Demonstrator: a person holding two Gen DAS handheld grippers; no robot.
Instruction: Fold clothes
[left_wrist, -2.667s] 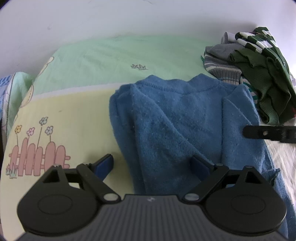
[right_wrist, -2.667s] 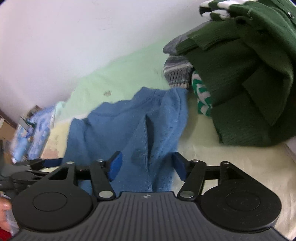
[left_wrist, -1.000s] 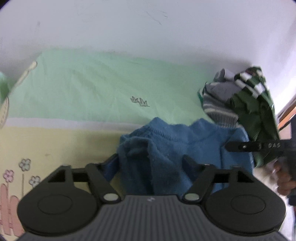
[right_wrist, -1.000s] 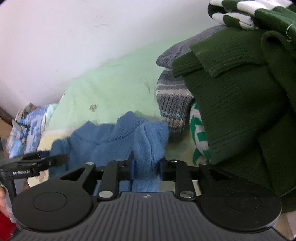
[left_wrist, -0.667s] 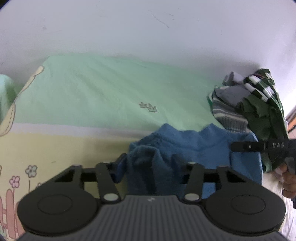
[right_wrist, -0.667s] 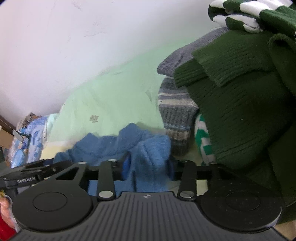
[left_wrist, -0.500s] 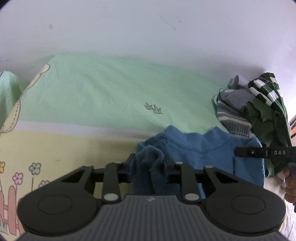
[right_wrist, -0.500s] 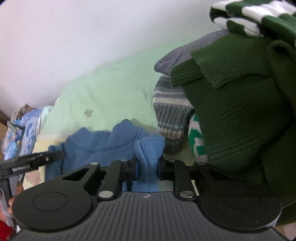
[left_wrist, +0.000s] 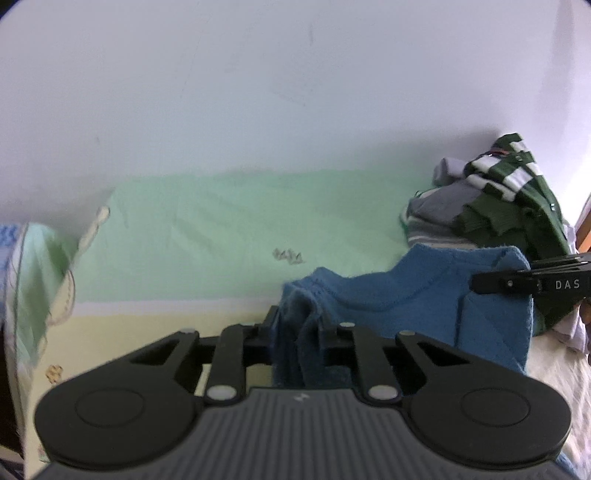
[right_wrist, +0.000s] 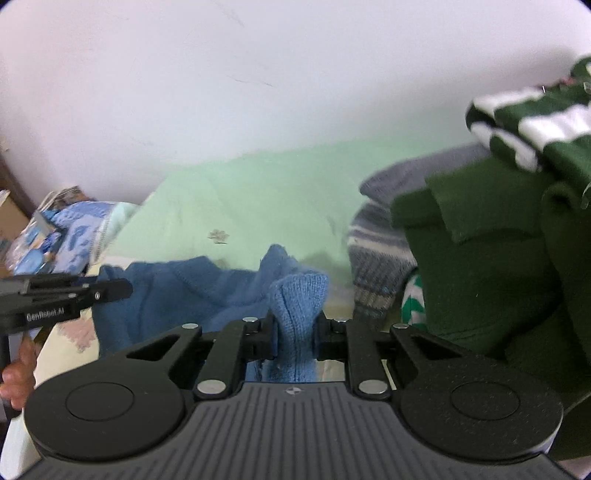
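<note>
The blue knit sweater (left_wrist: 417, 291) is pinched at both ends. The left gripper (left_wrist: 301, 332) has a bunched fold of it between its pads, and its jaws are closing further on that fold. The right gripper (right_wrist: 295, 334) is clamped on a rounded hump of the same knit, its fingers nearly together. Between the two grips the sweater hangs in a shallow sag, its lower part on the cartoon-print bedsheet (left_wrist: 221, 229) near the middle of the bed. At the bed's right edge, against the wall, sits a loose heap of green, striped and grey knitwear (right_wrist: 498, 258), none of it visibly folded. By my reading the first garment is only mid-fold, with no finished fold showing, and the heap is left to do.
</note>
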